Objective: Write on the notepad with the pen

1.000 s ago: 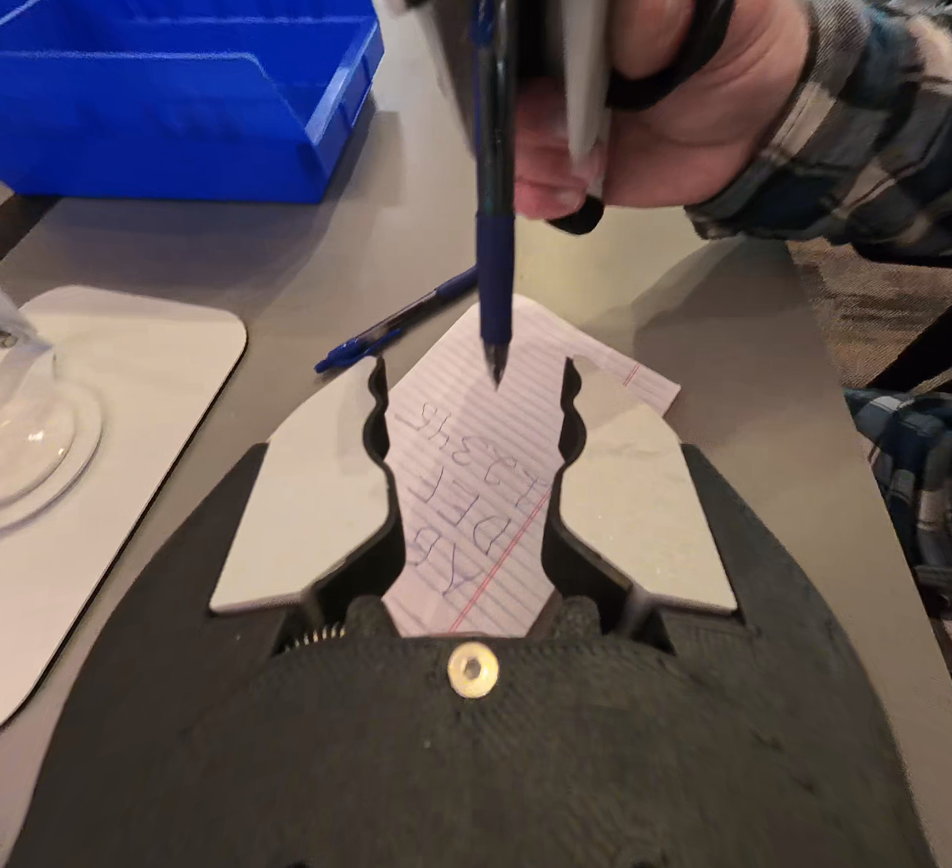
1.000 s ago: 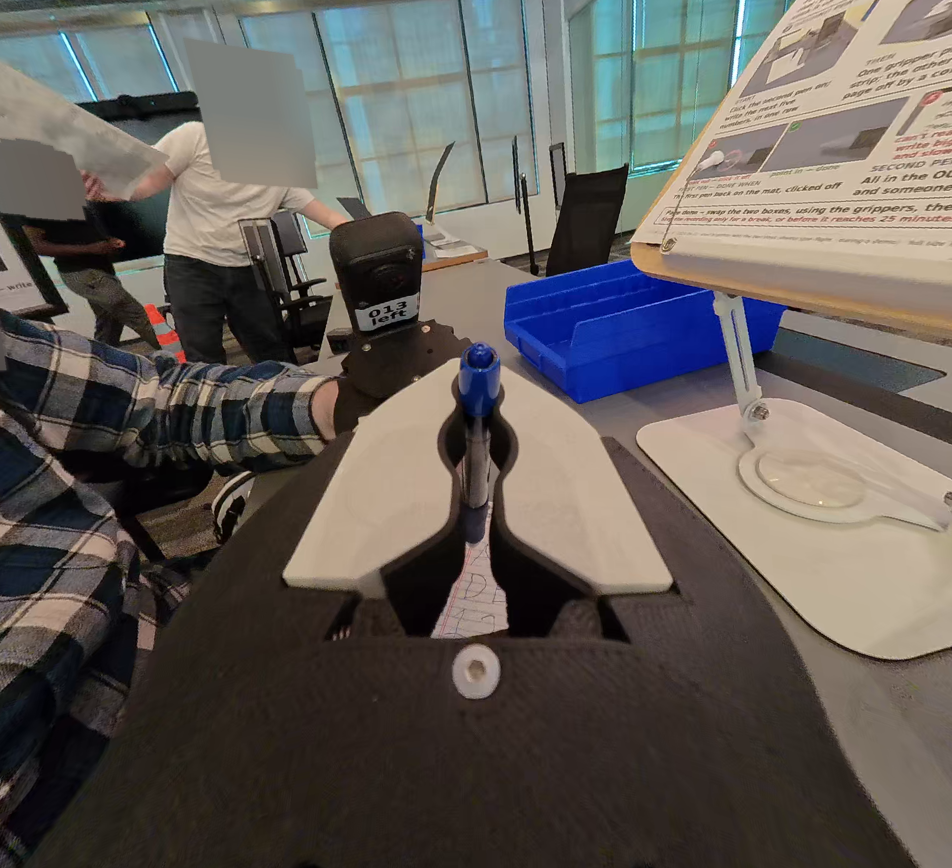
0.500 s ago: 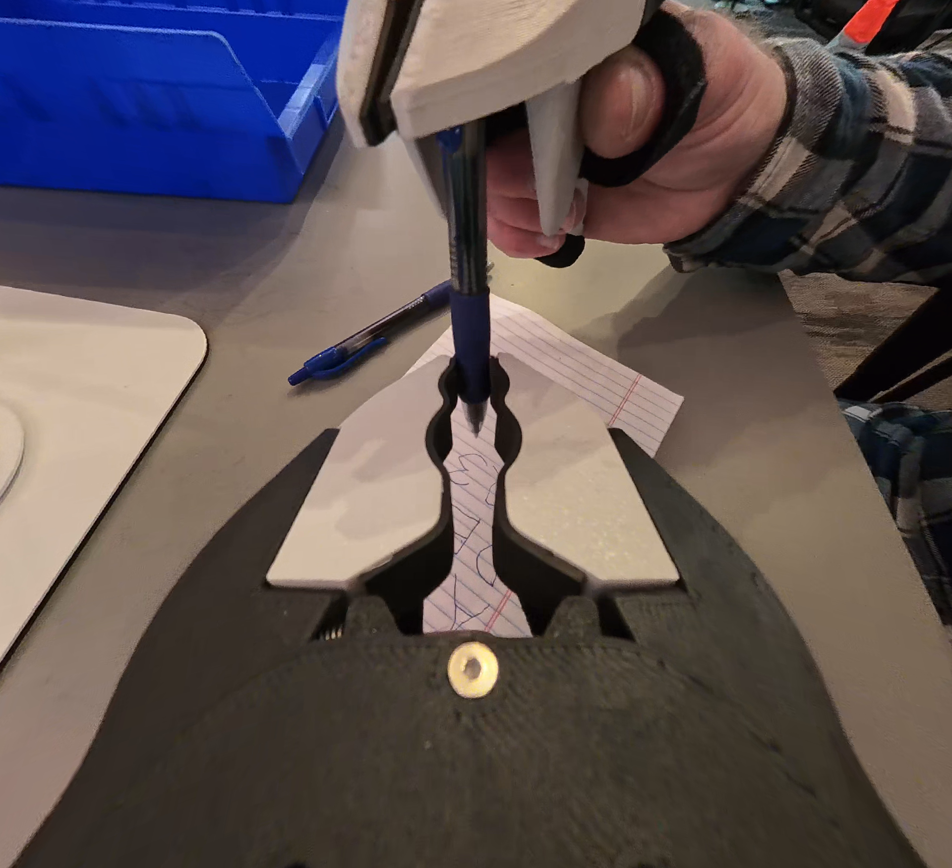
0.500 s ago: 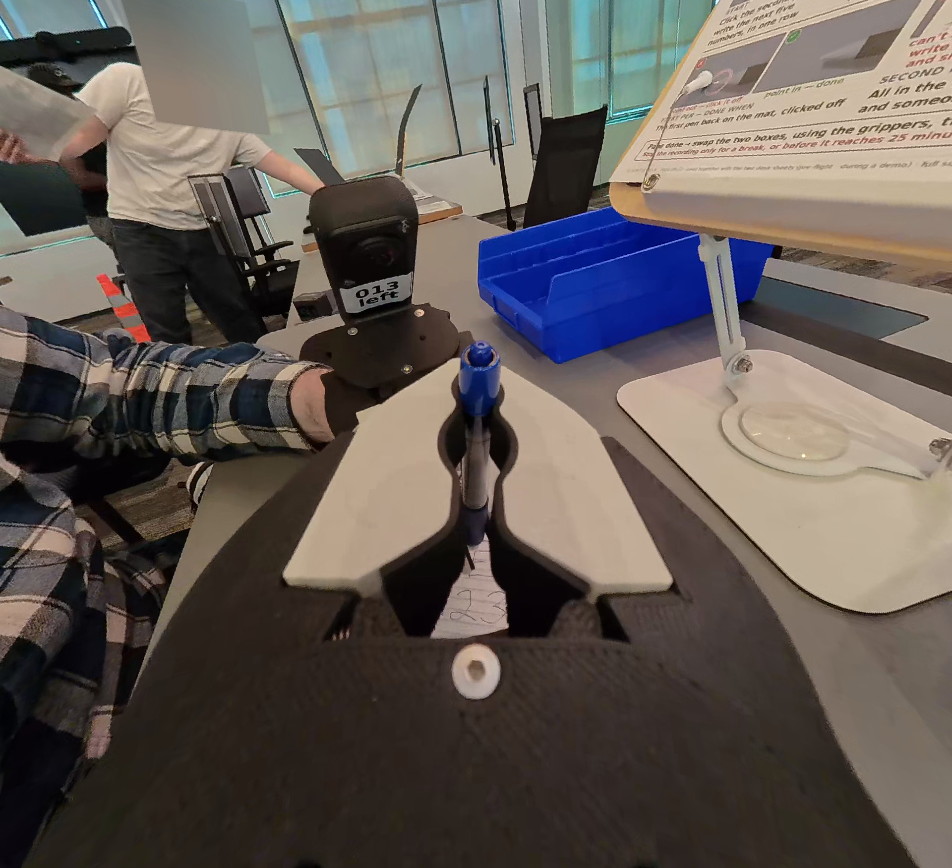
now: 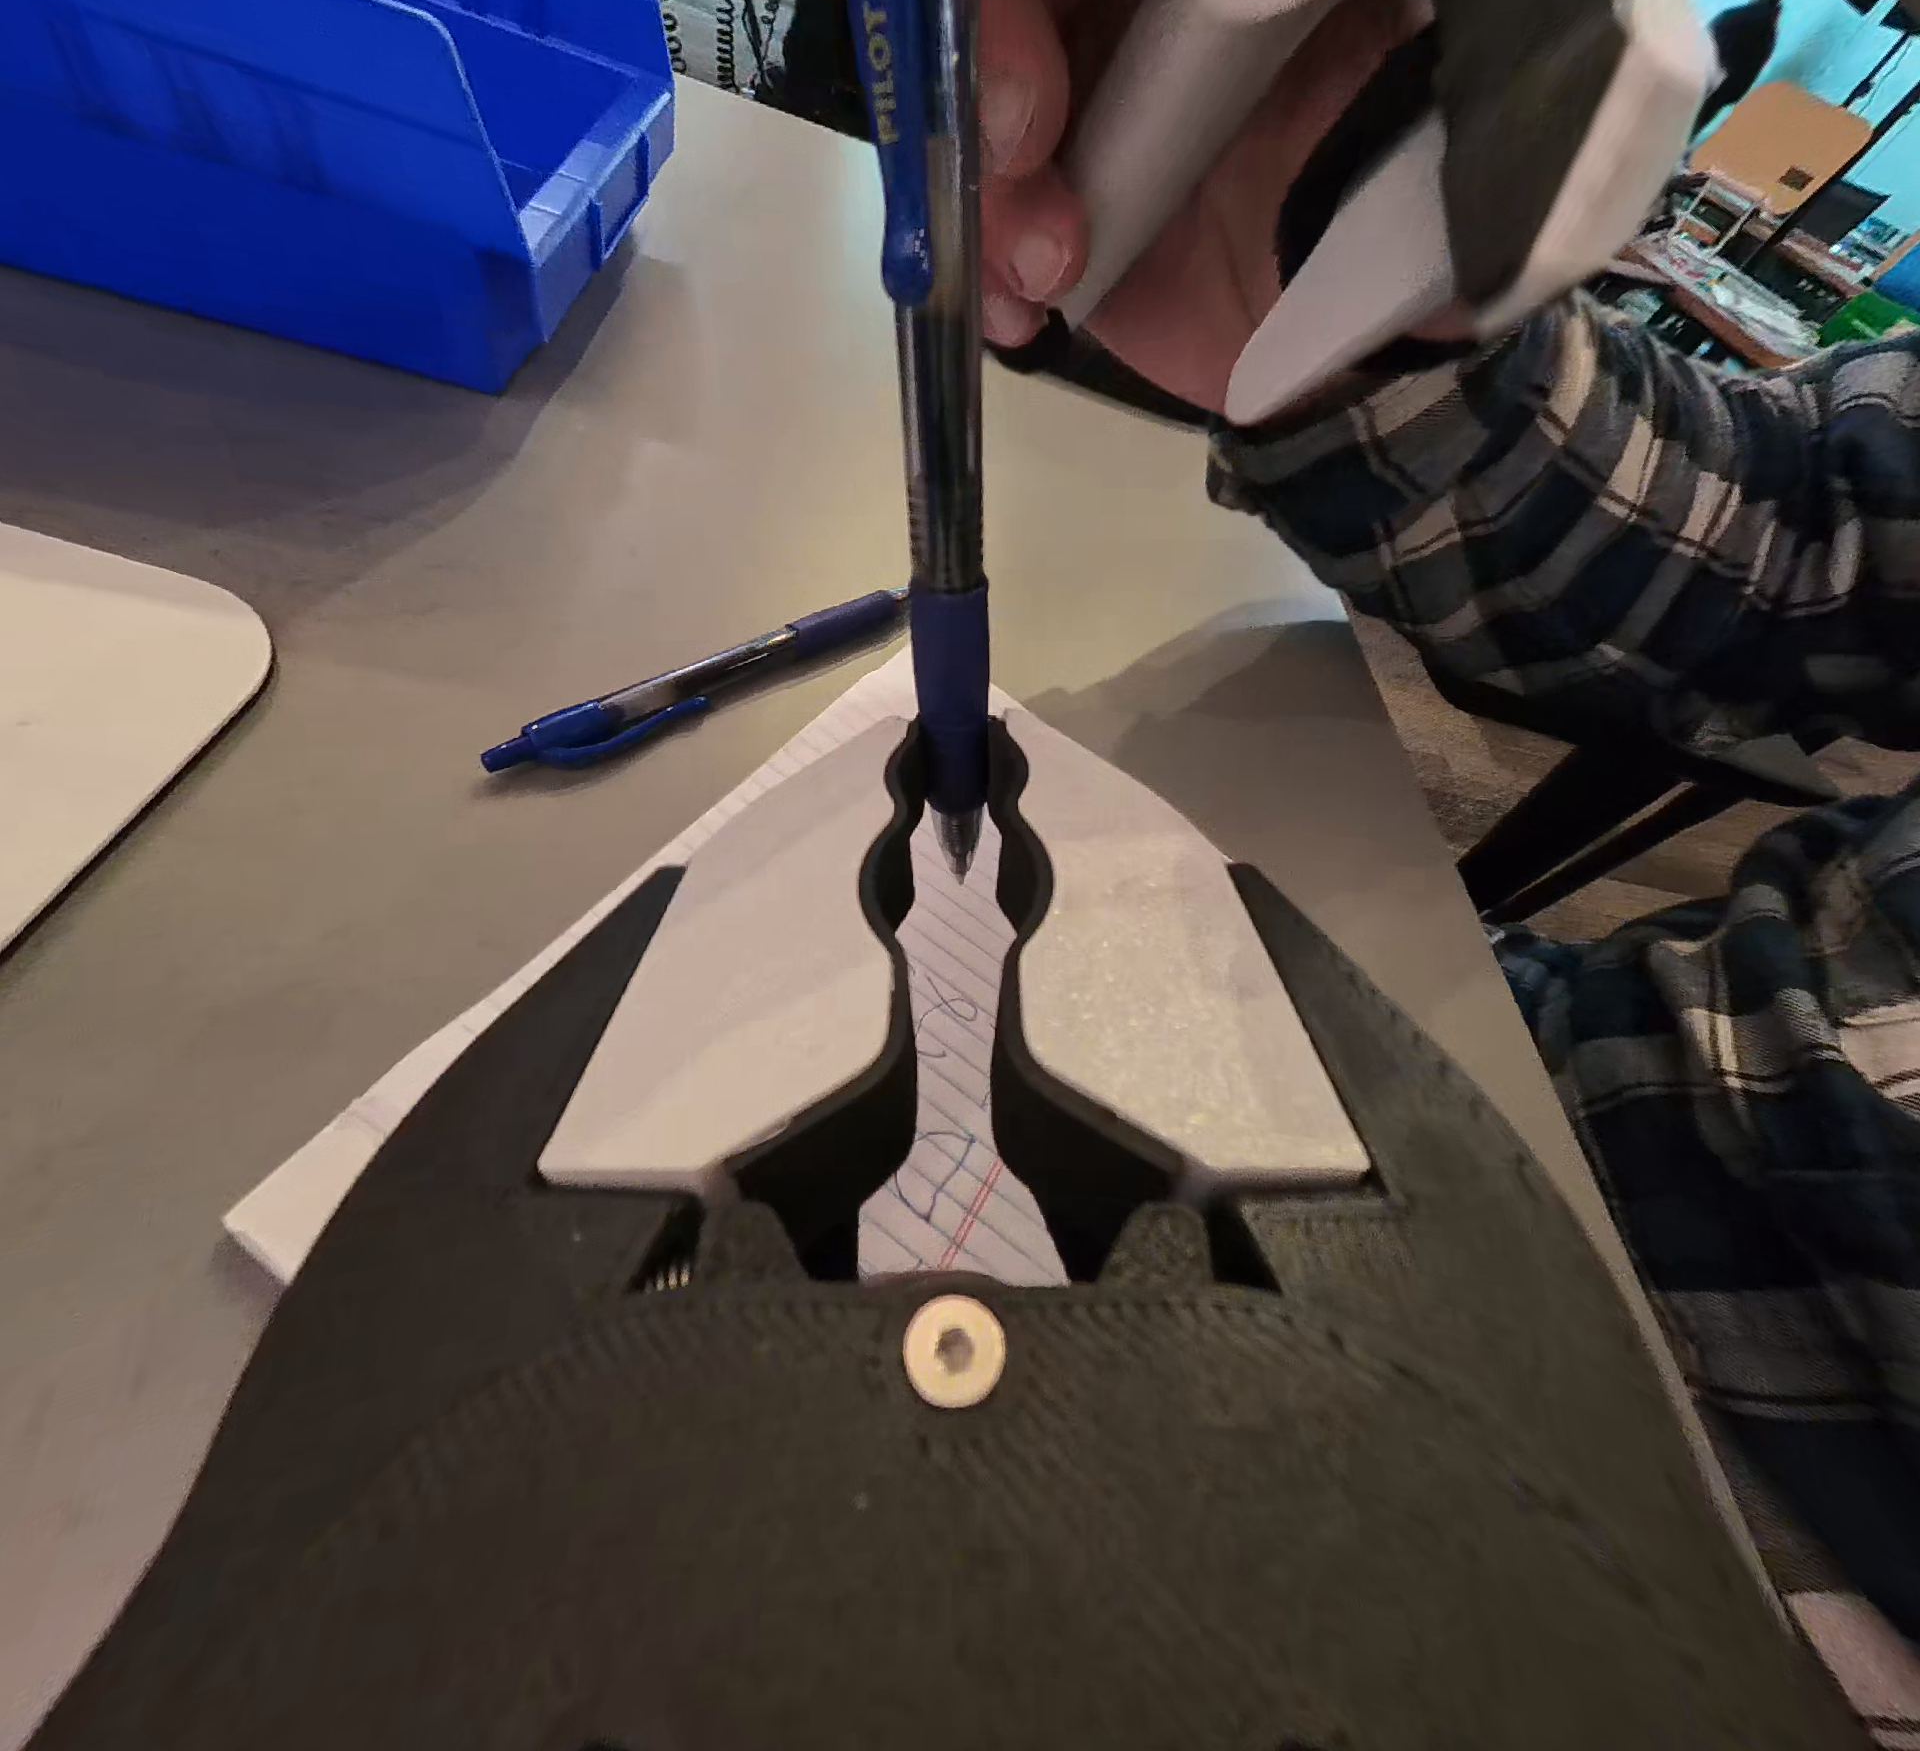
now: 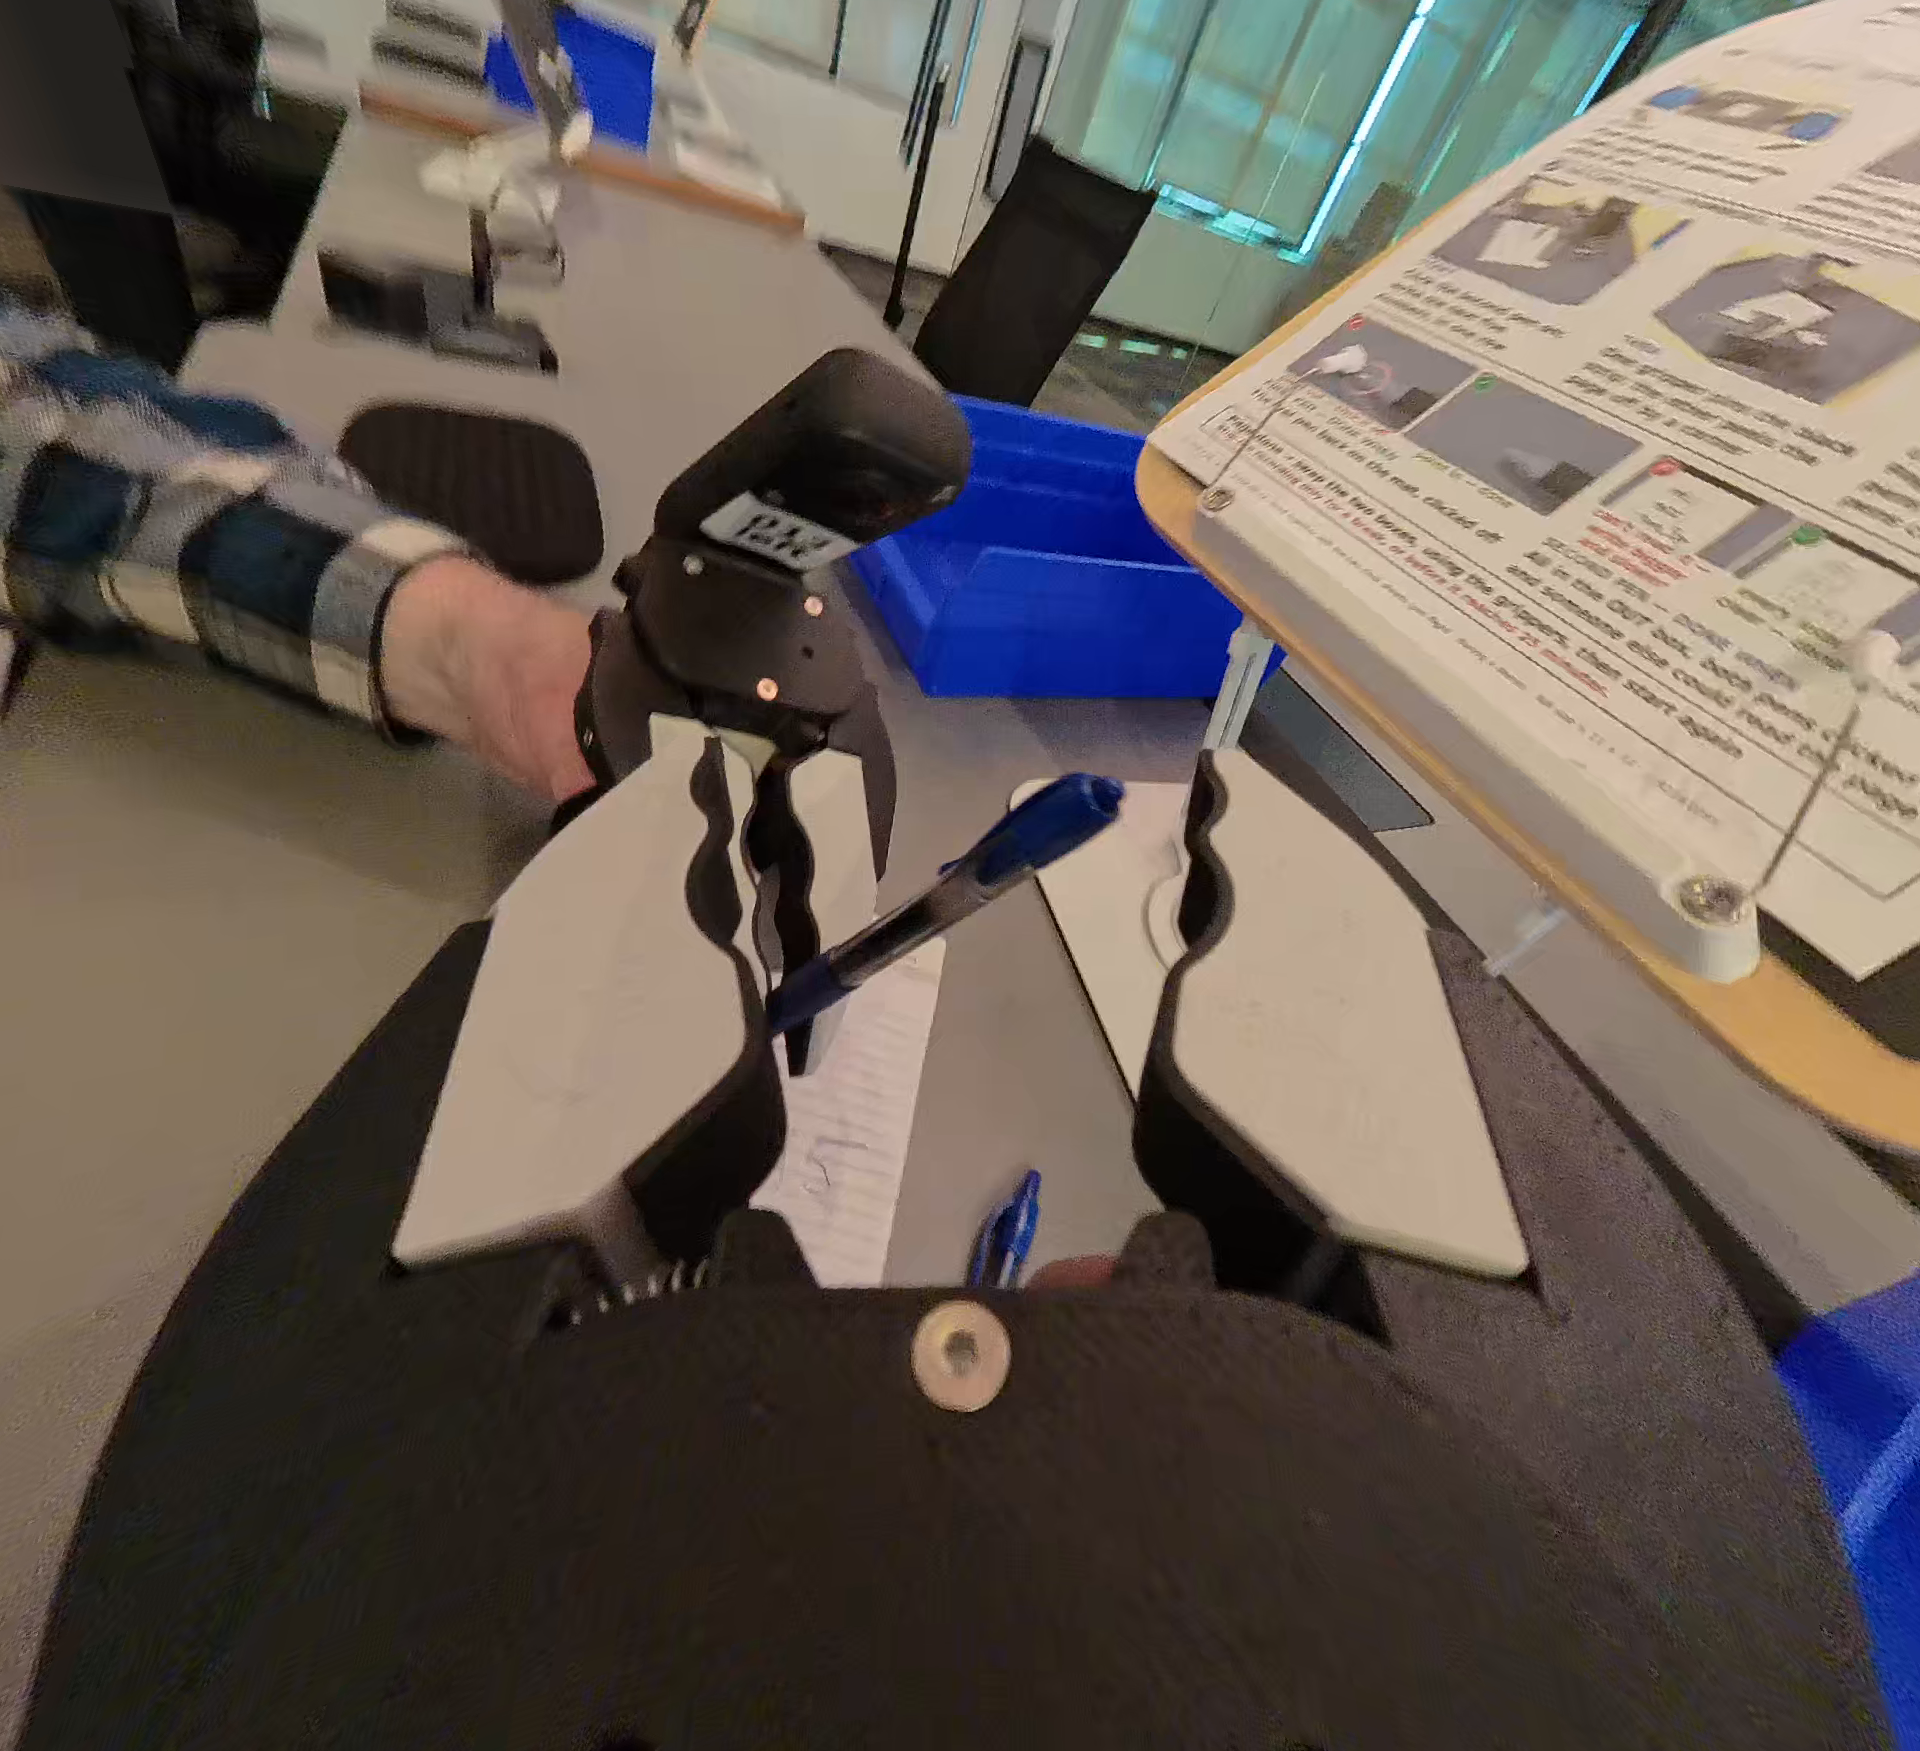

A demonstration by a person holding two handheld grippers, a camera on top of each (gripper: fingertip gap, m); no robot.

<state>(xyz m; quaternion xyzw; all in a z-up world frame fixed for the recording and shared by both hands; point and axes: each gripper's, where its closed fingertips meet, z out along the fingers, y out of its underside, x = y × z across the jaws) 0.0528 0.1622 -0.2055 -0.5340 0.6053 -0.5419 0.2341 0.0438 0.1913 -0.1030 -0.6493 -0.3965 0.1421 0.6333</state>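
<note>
Blue-gripped pen (image 5: pixel 940 413); tip seemingly out

Two hand-held grippers, same build — broad black printed body with ribbed texture, one silver hex screw at centre. Left gripper (image 5: pixel 956 756): pale grey flat fingers (image 5: pixel 790 953) edged with wavy black pads, small coil spring at the left hinge. Right gripper (image 6: pixel 940 912): matching fingers (image 6: pixel 1320 1026). Black camera (image 6: pixel 831 465) on the left unit, white label below the lens. Plaid flannel sleeves (image 5: pixel 1558 538) — navy, white, grey. Black strap across the hand (image 5: pixel 1049 143).
</note>
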